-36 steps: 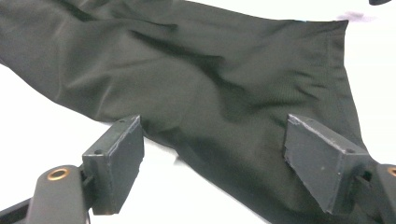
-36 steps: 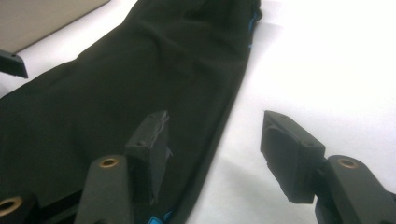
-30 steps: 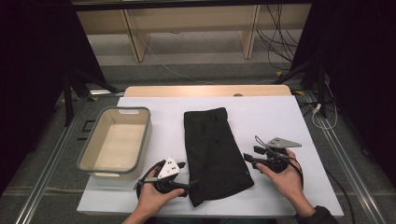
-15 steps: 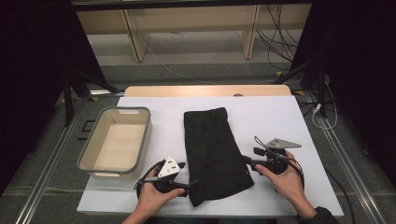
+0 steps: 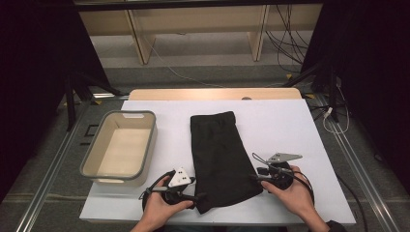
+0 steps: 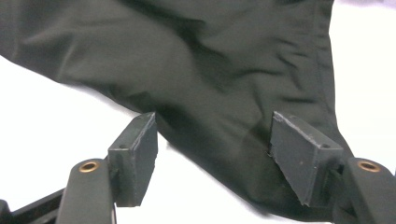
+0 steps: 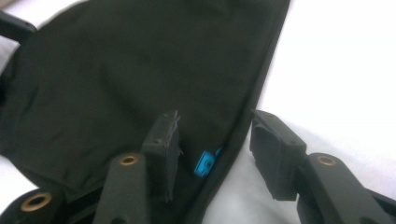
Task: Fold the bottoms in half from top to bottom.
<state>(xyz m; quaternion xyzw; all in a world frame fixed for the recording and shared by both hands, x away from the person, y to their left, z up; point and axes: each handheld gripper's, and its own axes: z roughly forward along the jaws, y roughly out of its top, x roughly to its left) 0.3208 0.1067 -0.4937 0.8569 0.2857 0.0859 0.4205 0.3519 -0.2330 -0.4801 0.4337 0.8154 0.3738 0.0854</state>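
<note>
While fingers (image 6: 135, 149) close, black garment (image 5: 220, 154) edge lies between, unclamped.

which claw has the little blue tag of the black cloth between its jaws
The right claw: a blue tag on the black cloth sits between its jaws. The left claw straddles plain fabric.

Black cloth (image 5: 220, 154) lies flat on the white table (image 5: 300, 130), tongs at both near corners, grey bin (image 5: 121, 147) beside.

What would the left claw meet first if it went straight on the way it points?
Probably the black cloth: the left claw already straddles its near corner, jaws apart, just closing in on the fabric.
</note>
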